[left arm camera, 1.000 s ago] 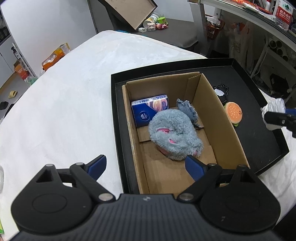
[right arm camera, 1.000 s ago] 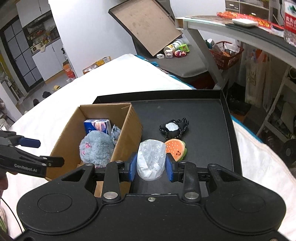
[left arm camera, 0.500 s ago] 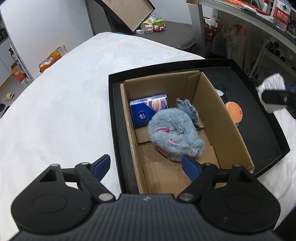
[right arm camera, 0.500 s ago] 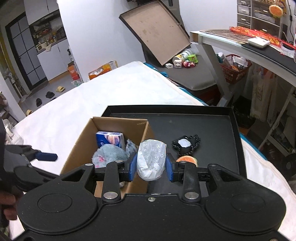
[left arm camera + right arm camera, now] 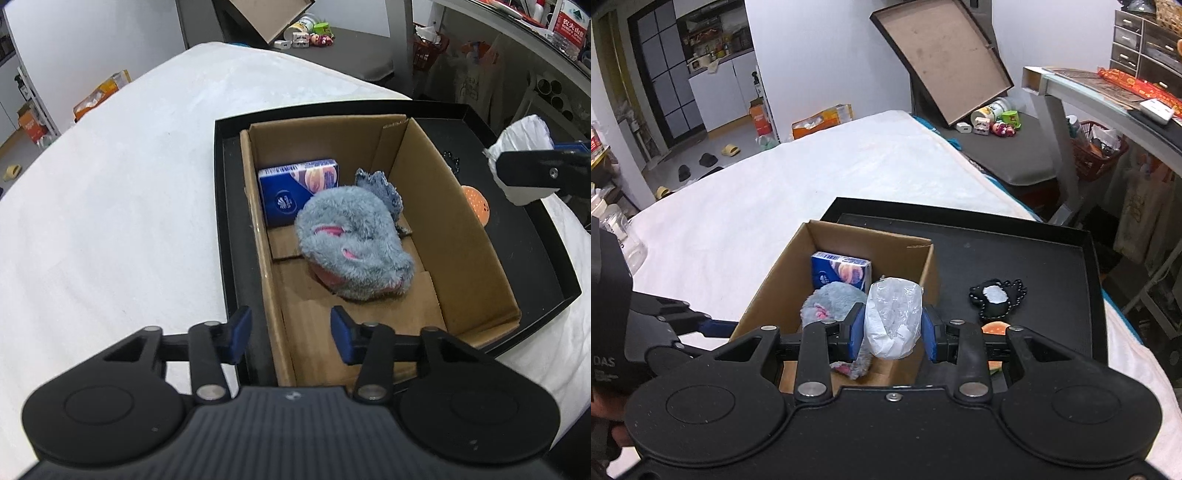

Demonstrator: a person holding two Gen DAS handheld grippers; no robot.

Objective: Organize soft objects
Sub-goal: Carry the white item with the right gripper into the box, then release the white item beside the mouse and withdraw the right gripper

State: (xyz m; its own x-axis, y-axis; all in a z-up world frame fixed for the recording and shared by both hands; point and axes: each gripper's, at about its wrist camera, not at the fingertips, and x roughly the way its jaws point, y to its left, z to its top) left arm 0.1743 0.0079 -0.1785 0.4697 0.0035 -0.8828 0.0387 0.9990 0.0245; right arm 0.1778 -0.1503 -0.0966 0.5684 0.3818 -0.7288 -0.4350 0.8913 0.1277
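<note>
A cardboard box (image 5: pixel 458 236) stands in a black tray (image 5: pixel 554 258). It holds a grey plush toy (image 5: pixel 354 243), a blue tissue pack (image 5: pixel 295 188) and a small grey cloth piece (image 5: pixel 380 188). My left gripper (image 5: pixel 291 332) hangs at the box's near corner with its jaws closing. The box's left wall runs between the fingers, and the pads do not touch it. My right gripper (image 5: pixel 893 328) is shut on a white plastic-wrapped bundle (image 5: pixel 893 317) above the box's right wall (image 5: pixel 929 273). The same bundle (image 5: pixel 522 136) appears at the right of the left wrist view.
On the tray right of the box lie a burger toy (image 5: pixel 995 328) and a black beaded piece with a white middle (image 5: pixel 995 297). The tray sits on a white cloth-covered surface (image 5: pixel 110 206). A tilted tray lid (image 5: pixel 942 59) and shelves stand behind.
My left gripper's jaws have narrowed around the box's left wall. My right gripper has carried the white bundle up and left, from over the tray to over the box's right wall.
</note>
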